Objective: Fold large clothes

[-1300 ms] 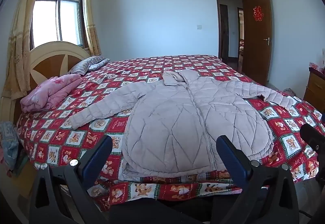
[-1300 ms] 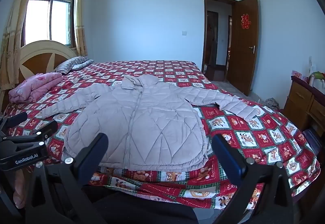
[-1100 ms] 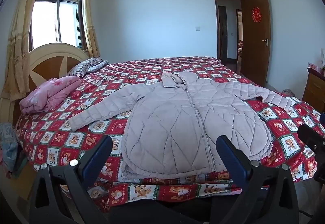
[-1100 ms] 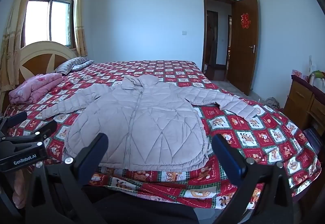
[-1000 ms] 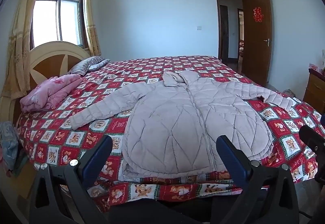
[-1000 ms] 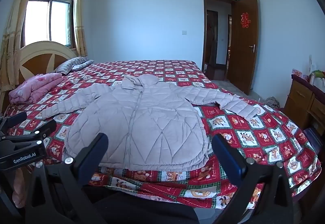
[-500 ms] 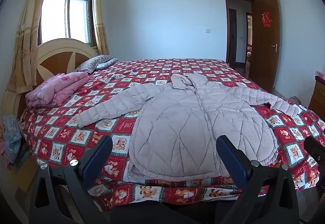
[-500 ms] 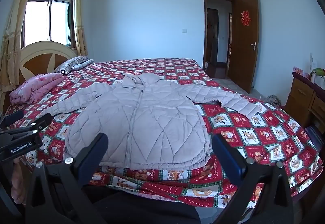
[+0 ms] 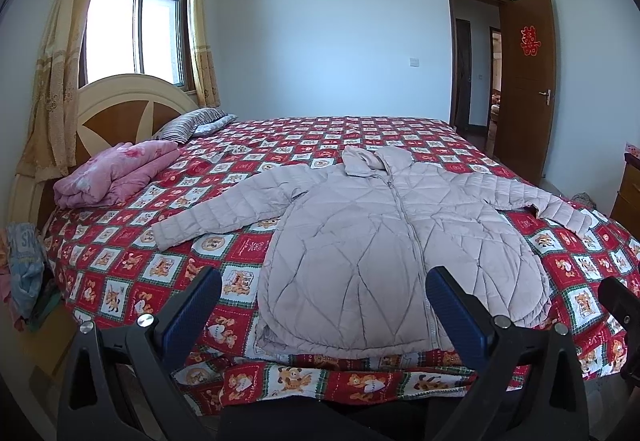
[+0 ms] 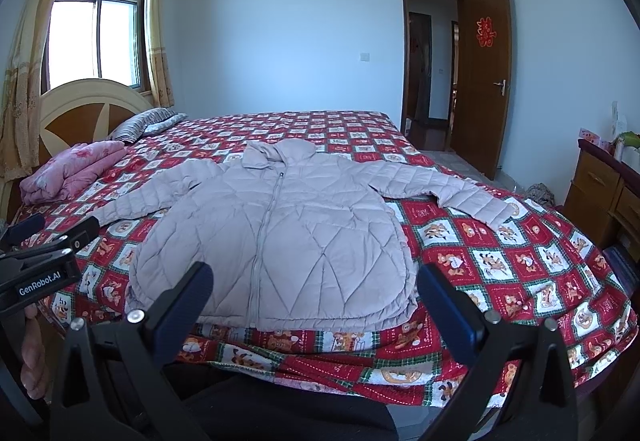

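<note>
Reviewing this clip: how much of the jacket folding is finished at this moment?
Done: only the layout. The quilted jacket lies flat on the bedspread, zipped, both sleeves spread outward. In hand: nothing; the left claw and right claw are both open, short of the hem. Left: every fold, meaning both sleeves brought in and the body folded over.

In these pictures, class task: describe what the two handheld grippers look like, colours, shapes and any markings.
Each gripper is a black frame with two angled arms, silver screws at the joints, and dark blue flat pads on the fingers. The left gripper carries white "GenRobot.AI" lettering on its side, seen from the right gripper. No cables show.
</note>
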`<state>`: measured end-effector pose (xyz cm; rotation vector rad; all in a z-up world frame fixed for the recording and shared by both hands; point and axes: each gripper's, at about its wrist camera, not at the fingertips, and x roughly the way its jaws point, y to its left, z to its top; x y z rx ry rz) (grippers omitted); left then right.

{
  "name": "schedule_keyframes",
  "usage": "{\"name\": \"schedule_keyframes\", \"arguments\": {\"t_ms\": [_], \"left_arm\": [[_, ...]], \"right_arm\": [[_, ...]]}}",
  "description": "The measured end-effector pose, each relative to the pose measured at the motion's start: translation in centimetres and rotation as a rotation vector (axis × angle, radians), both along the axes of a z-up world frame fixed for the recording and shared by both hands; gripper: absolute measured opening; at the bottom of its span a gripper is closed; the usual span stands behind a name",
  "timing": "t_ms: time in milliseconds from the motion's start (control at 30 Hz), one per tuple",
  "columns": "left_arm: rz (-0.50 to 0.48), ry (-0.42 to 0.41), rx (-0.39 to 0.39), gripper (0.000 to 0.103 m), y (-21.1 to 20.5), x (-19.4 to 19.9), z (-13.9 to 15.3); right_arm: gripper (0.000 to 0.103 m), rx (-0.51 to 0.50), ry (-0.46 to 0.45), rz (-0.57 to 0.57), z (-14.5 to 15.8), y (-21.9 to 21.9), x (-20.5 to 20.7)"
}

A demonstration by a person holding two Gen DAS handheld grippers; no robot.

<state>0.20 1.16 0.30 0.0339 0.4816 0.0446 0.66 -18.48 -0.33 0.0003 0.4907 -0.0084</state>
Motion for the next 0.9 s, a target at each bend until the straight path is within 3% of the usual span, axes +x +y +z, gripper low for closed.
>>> {"name": "schedule_keyframes", "arguments": {"t_ms": [900], "left_arm": [[0.022,-0.008,0.001,0.102,0.5,0.27,-0.1]], "right_arm": [[0.103,0.008,0.011,0.005,-0.36,-0.01,0.15]]}}
